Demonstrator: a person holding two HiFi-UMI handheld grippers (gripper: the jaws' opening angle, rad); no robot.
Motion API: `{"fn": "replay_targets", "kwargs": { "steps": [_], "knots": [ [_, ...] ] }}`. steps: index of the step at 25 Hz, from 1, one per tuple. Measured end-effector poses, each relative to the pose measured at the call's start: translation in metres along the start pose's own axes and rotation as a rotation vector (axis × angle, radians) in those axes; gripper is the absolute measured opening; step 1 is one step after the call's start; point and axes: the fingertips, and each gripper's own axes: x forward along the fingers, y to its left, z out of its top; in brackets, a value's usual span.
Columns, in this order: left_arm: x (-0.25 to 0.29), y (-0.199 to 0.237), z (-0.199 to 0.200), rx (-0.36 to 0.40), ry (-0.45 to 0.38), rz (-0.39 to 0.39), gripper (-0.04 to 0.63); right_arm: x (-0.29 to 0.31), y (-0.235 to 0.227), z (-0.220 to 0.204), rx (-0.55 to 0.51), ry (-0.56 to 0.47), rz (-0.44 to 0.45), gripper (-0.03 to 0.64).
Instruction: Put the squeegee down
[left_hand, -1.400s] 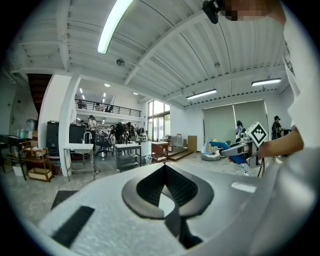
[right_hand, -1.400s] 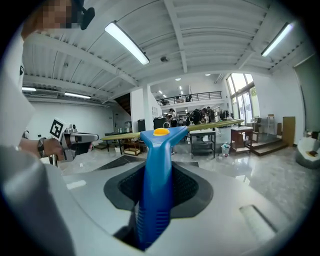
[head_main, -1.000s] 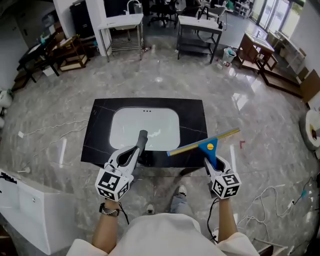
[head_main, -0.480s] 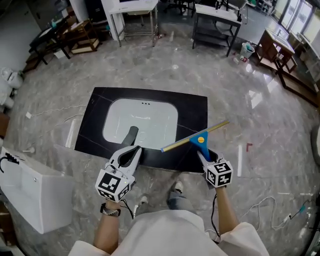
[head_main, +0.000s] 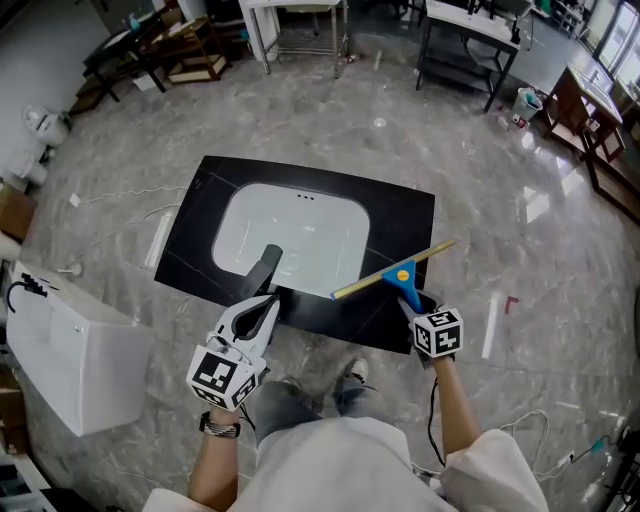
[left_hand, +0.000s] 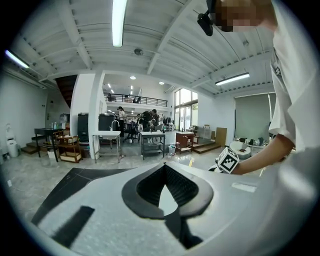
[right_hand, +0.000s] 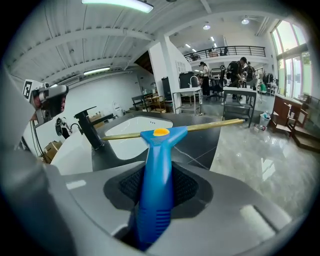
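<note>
A squeegee with a blue handle (head_main: 405, 286) and a brass-coloured blade (head_main: 393, 268) is held level over the front right part of the black countertop (head_main: 398, 215). My right gripper (head_main: 412, 300) is shut on the handle (right_hand: 156, 170), and the blade (right_hand: 210, 126) points across the white sink basin (right_hand: 142, 123). My left gripper (head_main: 271, 299) hovers at the counter's front edge, just below the black faucet (head_main: 265, 266). Its jaws (left_hand: 164, 168) meet at the tips with nothing between them.
A white cabinet (head_main: 70, 350) stands left of the counter. A white strip (head_main: 490, 326) and loose cables (head_main: 110, 195) lie on the marble floor. Metal tables (head_main: 465, 45) stand at the back. The person's shoes (head_main: 356, 373) are just before the counter's front edge.
My right gripper has sunk with the squeegee towards the counter's front right part. The left gripper has dropped a little and stays by the faucet. The head view has shifted.
</note>
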Motion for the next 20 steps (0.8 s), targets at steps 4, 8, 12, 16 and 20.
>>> {"fn": "replay_targets", "kwargs": {
  "steps": [4, 8, 12, 16, 20],
  "knots": [
    [-0.001, 0.008, -0.005, -0.008, 0.014, 0.031, 0.006, 0.019, -0.003, -0.003, 0.02, 0.036, 0.016, 0.129],
    [0.0, 0.016, -0.005, -0.018, 0.017, 0.049, 0.006, 0.033, -0.003, -0.003, 0.042, 0.068, 0.017, 0.129],
    [0.005, 0.021, -0.011, -0.032, 0.025, 0.048, 0.006, 0.043, -0.001, -0.008, 0.054, 0.101, -0.006, 0.13],
    [0.015, 0.023, -0.01, -0.034, 0.028, 0.033, 0.006, 0.051, -0.003, -0.012, 0.063, 0.129, -0.013, 0.13],
    [0.019, 0.028, -0.014, -0.046, 0.039, 0.032, 0.006, 0.057, -0.005, -0.016, 0.07, 0.151, -0.027, 0.13]
  ]
}}
